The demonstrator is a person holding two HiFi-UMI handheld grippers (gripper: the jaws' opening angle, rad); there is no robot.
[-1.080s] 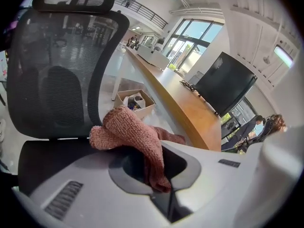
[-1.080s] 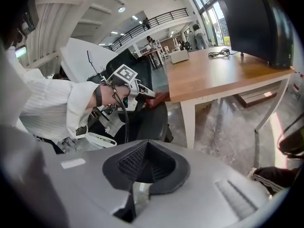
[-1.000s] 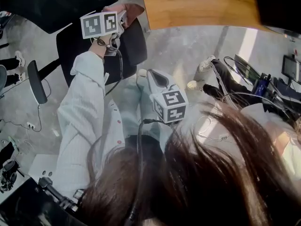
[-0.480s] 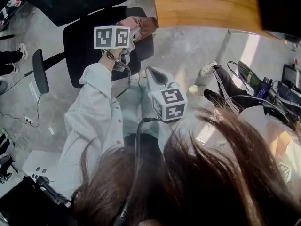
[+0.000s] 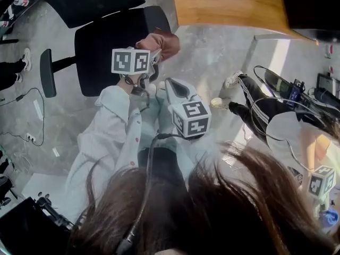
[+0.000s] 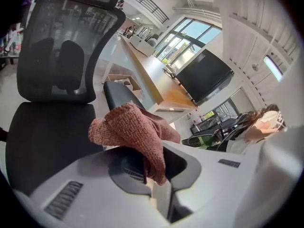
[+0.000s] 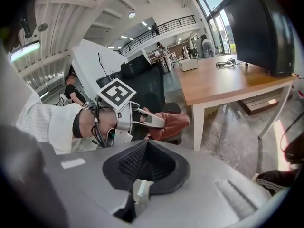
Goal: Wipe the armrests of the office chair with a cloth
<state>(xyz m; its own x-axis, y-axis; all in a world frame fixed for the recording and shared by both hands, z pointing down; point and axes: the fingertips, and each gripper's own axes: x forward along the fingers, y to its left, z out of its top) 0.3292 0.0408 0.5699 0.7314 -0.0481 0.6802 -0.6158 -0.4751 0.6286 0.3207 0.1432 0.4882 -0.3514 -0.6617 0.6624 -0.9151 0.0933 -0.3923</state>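
The black office chair (image 5: 106, 47) stands at the top left of the head view, its left armrest (image 5: 47, 73) sticking out to the side. My left gripper (image 5: 155, 49) is shut on a reddish-brown cloth (image 5: 163, 39) at the chair's right edge, by the right armrest (image 5: 158, 19). In the left gripper view the cloth (image 6: 133, 132) bunches out of the left gripper (image 6: 149, 172), with the seat (image 6: 42, 137) and the right armrest (image 6: 118, 96) behind it. My right gripper (image 5: 172, 84) hovers shut and empty near my body. The right gripper view shows the right gripper (image 7: 142, 175), the left gripper (image 7: 142, 118) and the cloth (image 7: 171, 122).
A wooden table (image 5: 228, 4) stands just right of the chair, with a dark monitor (image 7: 256, 27) on it. Another person's legs and sneaker (image 5: 234, 79) are on the floor at right. Cables (image 5: 32, 116) lie on the grey floor at left.
The left gripper and cloth have drawn back towards me along the chair's right side. The head view has swung, so more of the chair shows. The right gripper has hardly moved.
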